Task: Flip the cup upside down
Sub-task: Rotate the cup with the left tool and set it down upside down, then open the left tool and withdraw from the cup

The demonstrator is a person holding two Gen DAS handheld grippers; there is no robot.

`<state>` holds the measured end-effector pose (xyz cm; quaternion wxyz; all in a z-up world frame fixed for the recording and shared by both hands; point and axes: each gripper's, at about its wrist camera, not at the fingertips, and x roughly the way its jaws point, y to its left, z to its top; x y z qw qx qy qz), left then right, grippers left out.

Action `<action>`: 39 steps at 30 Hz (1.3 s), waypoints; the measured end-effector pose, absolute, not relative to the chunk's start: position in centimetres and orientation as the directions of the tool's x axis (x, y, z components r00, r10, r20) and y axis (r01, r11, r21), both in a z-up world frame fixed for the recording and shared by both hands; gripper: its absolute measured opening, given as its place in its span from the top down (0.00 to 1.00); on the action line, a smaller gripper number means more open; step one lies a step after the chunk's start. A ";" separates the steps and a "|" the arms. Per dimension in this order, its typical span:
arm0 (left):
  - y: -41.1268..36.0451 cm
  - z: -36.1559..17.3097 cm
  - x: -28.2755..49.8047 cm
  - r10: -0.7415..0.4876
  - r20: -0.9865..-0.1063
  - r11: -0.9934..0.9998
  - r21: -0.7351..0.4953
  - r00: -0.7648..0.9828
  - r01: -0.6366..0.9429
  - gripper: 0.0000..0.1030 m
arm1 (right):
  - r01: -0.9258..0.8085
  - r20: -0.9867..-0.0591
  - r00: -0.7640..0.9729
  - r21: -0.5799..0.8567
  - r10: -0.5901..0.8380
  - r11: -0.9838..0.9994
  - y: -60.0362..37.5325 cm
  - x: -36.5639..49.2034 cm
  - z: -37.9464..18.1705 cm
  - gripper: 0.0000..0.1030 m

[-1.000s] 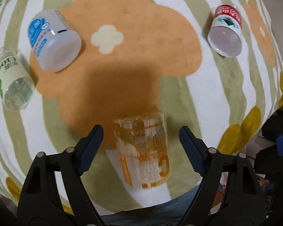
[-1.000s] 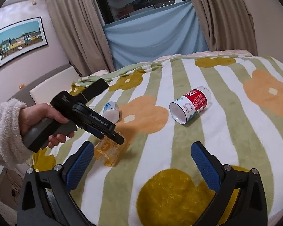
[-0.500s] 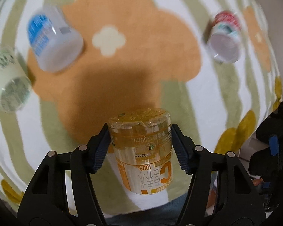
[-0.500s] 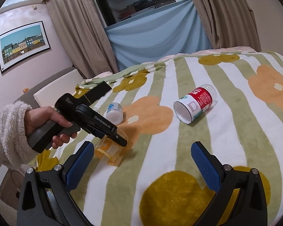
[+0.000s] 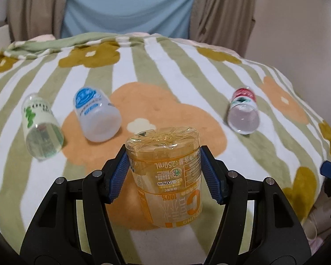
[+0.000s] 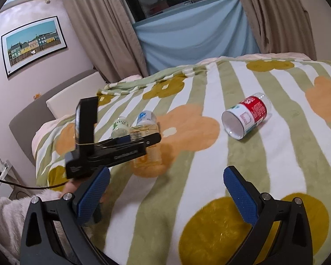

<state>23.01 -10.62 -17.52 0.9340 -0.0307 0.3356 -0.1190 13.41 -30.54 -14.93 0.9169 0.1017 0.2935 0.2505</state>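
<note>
Left wrist view: beyond the fingers spreads the striped flower blanket. Between the blue pads of the left gripper, clamped on both sides, sits the orange cup, base up, print inverted. Right gripper hangs spread wide, holding nothing, with the red-labelled cup lying ahead.

Four cups on the bed — one orange-labelled cup, one blue-labelled cup, one green-labelled cup, one red-labelled cup. Two grippers — left gripper, right gripper. One framed picture, two curtains.
</note>
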 end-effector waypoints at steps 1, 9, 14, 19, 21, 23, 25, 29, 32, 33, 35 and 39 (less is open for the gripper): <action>-10.6 -17.9 23.1 -0.243 -0.629 0.970 -0.139 0.738 0.200 0.42 | -0.401 -0.493 0.697 0.335 0.521 0.853 -30.5 13.4 -15.1 0.00; -11.2 -18.3 21.3 -0.247 -0.679 0.963 -0.095 0.691 0.252 0.44 | -0.416 -0.501 0.674 0.350 0.543 0.839 -30.4 13.9 -15.8 0.00; -11.8 -18.4 20.2 -0.227 -0.690 0.960 -0.039 0.687 0.278 0.44 | -0.428 -0.497 0.665 0.359 0.558 0.829 -30.2 13.8 -15.9 0.00; -11.6 -18.4 20.3 -0.227 -0.694 0.963 -0.056 0.683 0.262 0.44 | -0.431 -0.496 0.661 0.363 0.563 0.826 -30.2 13.8 -15.9 0.00; -11.7 -18.3 20.2 -0.208 -0.692 0.966 -0.036 0.692 0.255 0.36 | -0.433 -0.500 0.659 0.360 0.562 0.827 -30.1 13.8 -15.9 0.00; -11.7 -18.3 20.2 -0.188 -0.701 0.970 -0.021 0.688 0.244 0.04 | -0.430 -0.503 0.663 0.351 0.555 0.832 -29.9 13.7 -15.8 0.00; -11.4 -17.9 19.8 -0.195 -0.685 0.970 -0.029 0.702 0.240 0.00 | -0.420 -0.510 0.665 0.349 0.546 0.838 -29.7 13.6 -15.7 0.00; -11.0 -17.2 19.5 -0.200 -0.685 0.971 -0.044 0.700 0.234 0.00 | -0.399 -0.517 0.675 0.344 0.526 0.850 -29.5 13.3 -15.5 0.00; -10.5 -15.9 18.6 -0.208 -0.663 0.969 -0.039 0.719 0.244 0.00 | -0.377 -0.510 0.696 0.338 0.504 0.862 -29.5 12.7 -15.1 0.00; -10.3 -15.3 18.0 -0.203 -0.652 0.969 -0.028 0.730 0.245 0.00 | -0.372 -0.504 0.705 0.335 0.498 0.866 -29.4 12.3 -14.8 0.00; -9.7 -13.9 16.8 -0.198 -0.625 0.969 -0.012 0.755 0.245 0.00 | -0.364 -0.497 0.723 0.318 0.480 0.876 -29.1 11.7 -14.2 0.00; -7.8 -9.8 13.7 -0.181 -0.550 0.974 0.016 0.815 0.227 0.00 | -0.352 -0.466 0.766 0.270 0.442 0.896 -28.4 10.2 -12.4 0.00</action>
